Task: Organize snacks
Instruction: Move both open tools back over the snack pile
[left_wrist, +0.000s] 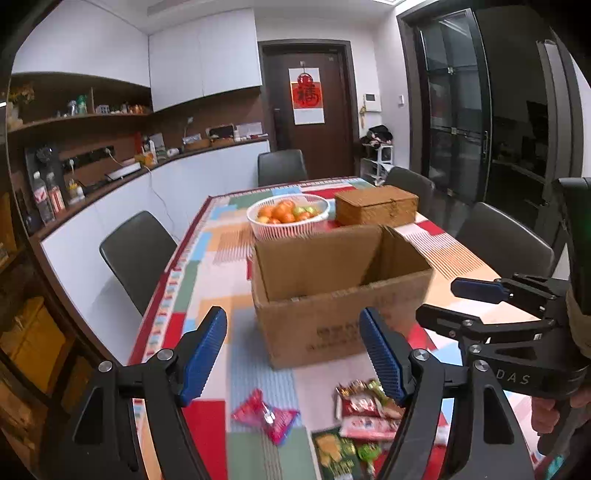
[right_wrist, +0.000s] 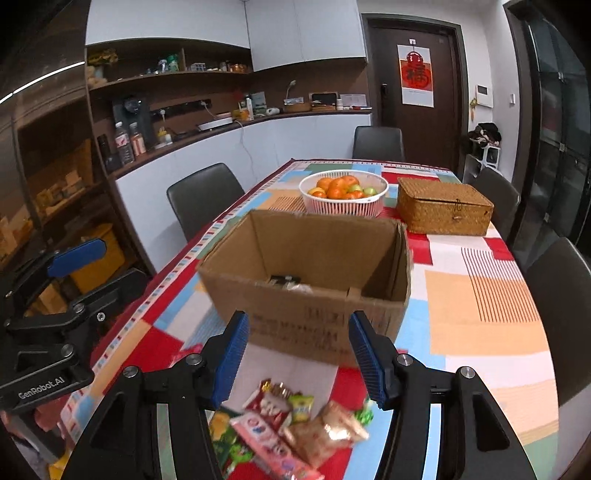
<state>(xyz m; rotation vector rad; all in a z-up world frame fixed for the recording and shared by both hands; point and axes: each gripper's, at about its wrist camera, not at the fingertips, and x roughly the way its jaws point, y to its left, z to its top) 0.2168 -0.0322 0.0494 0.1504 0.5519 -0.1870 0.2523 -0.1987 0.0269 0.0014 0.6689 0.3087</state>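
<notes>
An open cardboard box (left_wrist: 332, 314) (right_wrist: 303, 317) stands on the patchwork tablecloth, with a dark packet (right_wrist: 284, 280) on its floor. In front of it lies a pile of snack packets (right_wrist: 295, 424) (left_wrist: 365, 410), and a red-pink packet (left_wrist: 266, 413) lies apart to their left. My left gripper (left_wrist: 291, 332) hovers open above the packets, short of the box, nothing between its blue pads. My right gripper (right_wrist: 298, 332) is also open and empty over the pile. Each gripper shows at the edge of the other's view: the right gripper (left_wrist: 443, 302), the left gripper (right_wrist: 110, 266).
Behind the box stand a white basket of oranges and green fruit (left_wrist: 288, 218) (right_wrist: 343, 192) and a lidded wicker box (left_wrist: 376, 206) (right_wrist: 443, 206). Dark chairs (left_wrist: 136, 251) (right_wrist: 561, 306) line both table sides. A counter and shelves (right_wrist: 166, 110) run along the left wall.
</notes>
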